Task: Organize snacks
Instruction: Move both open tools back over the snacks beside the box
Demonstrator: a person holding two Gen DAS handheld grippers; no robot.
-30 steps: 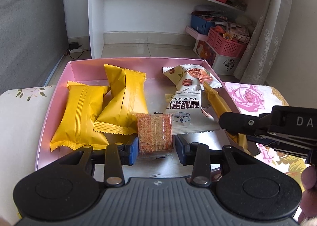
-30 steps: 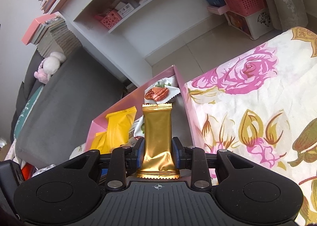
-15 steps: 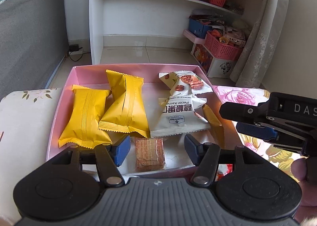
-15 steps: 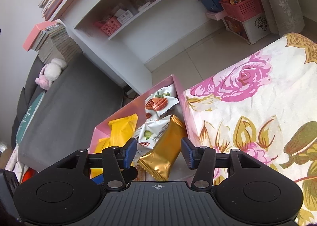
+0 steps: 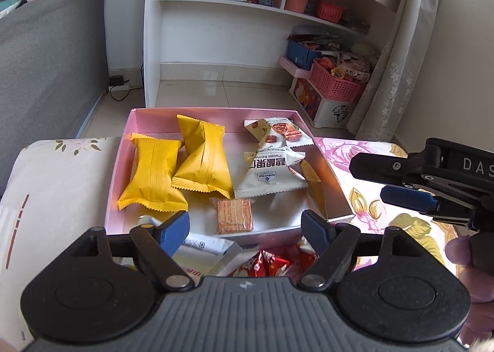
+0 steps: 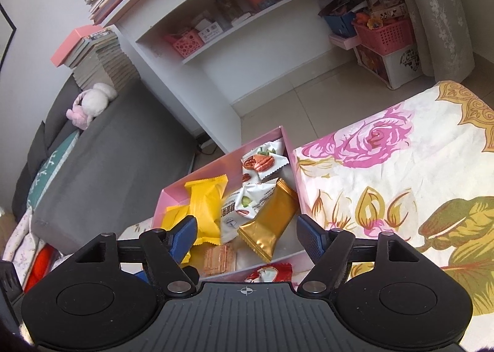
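- The left gripper has just been opening — its blue fingers now stand well apart with nothing pressed between them. The clear-wrapped wafer square it clamped a second ago lies flat on the floor of the pink box, near the front wall.
- The right gripper has likewise just been opening; its fingers are spread and bare, and the gold packet it held upright before now rests slanted inside the box, leaning against the right wall.
- Both drops look done, so two more snacks count as sorted.
- Nearer than the box, red-wrapped snacks and a white packet still lie on the floral desk — likely the next picks.
- Further in sit two yellow packets and the white pecan packets, untouched.
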